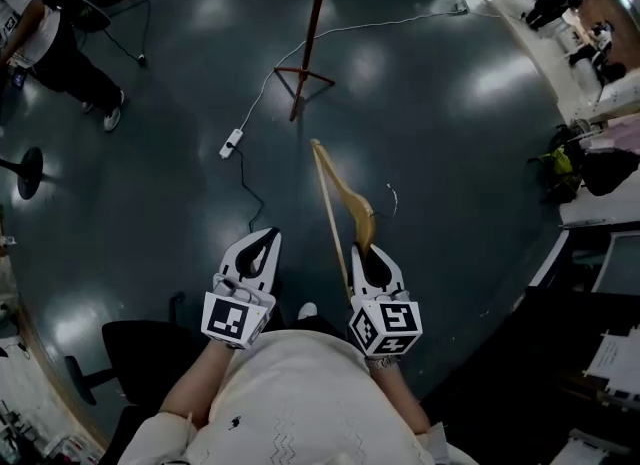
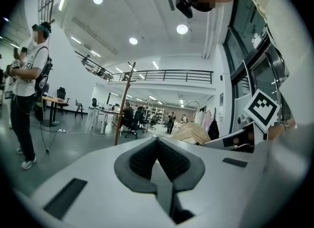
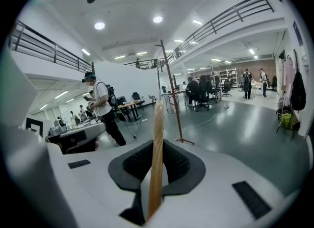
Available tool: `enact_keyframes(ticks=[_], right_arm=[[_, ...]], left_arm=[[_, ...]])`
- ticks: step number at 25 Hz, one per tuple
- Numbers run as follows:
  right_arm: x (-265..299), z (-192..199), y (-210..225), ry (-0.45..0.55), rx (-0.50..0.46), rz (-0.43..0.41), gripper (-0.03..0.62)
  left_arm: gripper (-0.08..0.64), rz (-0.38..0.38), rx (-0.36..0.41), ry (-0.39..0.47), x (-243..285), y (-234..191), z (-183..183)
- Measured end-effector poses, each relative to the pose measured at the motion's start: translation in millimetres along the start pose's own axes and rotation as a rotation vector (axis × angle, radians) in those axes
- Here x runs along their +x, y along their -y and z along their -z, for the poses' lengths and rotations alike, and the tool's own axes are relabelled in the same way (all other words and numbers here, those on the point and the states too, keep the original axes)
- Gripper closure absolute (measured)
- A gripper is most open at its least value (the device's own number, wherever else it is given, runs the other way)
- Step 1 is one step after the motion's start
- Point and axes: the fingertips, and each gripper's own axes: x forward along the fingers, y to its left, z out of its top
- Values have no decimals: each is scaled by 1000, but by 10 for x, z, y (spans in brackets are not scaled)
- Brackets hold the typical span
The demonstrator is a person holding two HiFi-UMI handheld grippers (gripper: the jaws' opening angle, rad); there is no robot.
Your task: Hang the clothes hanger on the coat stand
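A wooden clothes hanger (image 1: 343,196) sticks forward from my right gripper (image 1: 365,251), which is shut on its end; its bar (image 3: 157,153) rises between the jaws in the right gripper view. The reddish-brown coat stand (image 1: 308,28) stands on the floor ahead, its pole (image 3: 172,94) well beyond the hanger tip. My left gripper (image 1: 258,245) is shut and holds nothing, level with the right one and to its left. The stand's pole (image 2: 123,105) also shows far off in the left gripper view, with the hanger (image 2: 192,133) at the right.
A white power strip (image 1: 231,143) and cables lie on the dark floor left of the stand's base. A person (image 1: 45,38) stands at the far left. A black chair (image 1: 130,353) is near my left side, desks and bags (image 1: 585,168) along the right.
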Motion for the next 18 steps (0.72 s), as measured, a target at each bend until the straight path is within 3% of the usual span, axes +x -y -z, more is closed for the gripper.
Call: enact_keyframes(ticks=[3, 10, 18], right_arm=[[308, -240, -70, 16, 5, 31, 523], [895, -510, -292, 24, 24, 70, 523], [1323, -761, -293, 27, 31, 91, 523]], left_arm=[[548, 9, -3, 42, 175, -367, -246], [548, 6, 17, 24, 375, -1086, -393], [548, 15, 15, 25, 667, -1453, -500]])
